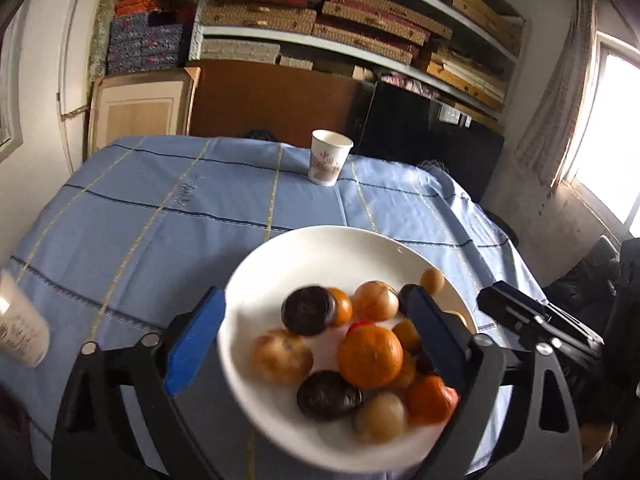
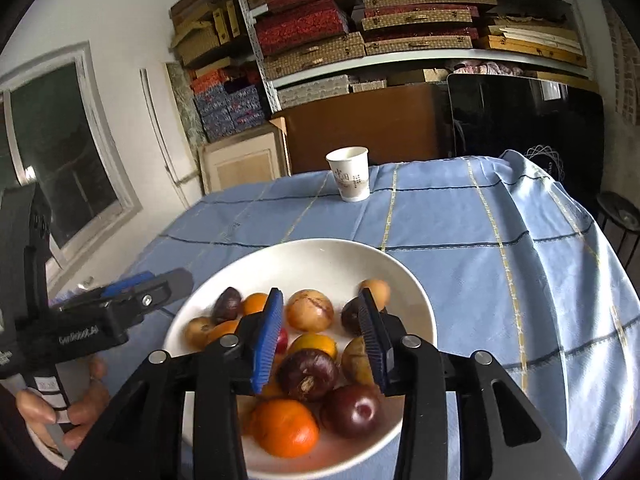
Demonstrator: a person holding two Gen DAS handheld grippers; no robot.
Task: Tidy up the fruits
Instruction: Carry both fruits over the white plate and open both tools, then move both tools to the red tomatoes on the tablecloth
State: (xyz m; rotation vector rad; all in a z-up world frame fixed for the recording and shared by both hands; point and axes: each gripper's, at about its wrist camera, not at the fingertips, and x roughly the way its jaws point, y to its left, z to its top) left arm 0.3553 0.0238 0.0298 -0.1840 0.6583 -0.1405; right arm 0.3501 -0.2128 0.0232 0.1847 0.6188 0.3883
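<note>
A white bowl (image 1: 280, 264) (image 2: 320, 260) on the blue tablecloth holds several fruits: oranges (image 1: 370, 356) (image 2: 285, 426), dark purple passion fruits (image 1: 308, 310) (image 2: 308, 374) and tan round fruits (image 1: 281, 356) (image 2: 310, 310). My left gripper (image 1: 316, 336) is open, its blue-padded fingers either side of the bowl's near left part, one finger outside the rim. My right gripper (image 2: 320, 336) is open and empty, hovering over the fruits in the bowl. The right gripper also shows in the left wrist view (image 1: 536, 320), and the left one in the right wrist view (image 2: 132, 292).
A white paper cup (image 1: 329, 157) (image 2: 350, 174) stands at the far side of the table (image 1: 160, 216) (image 2: 500, 260). A white bottle or cup (image 1: 20, 324) lies at the left edge. Shelves of boxes, a wooden board and a dark panel stand behind.
</note>
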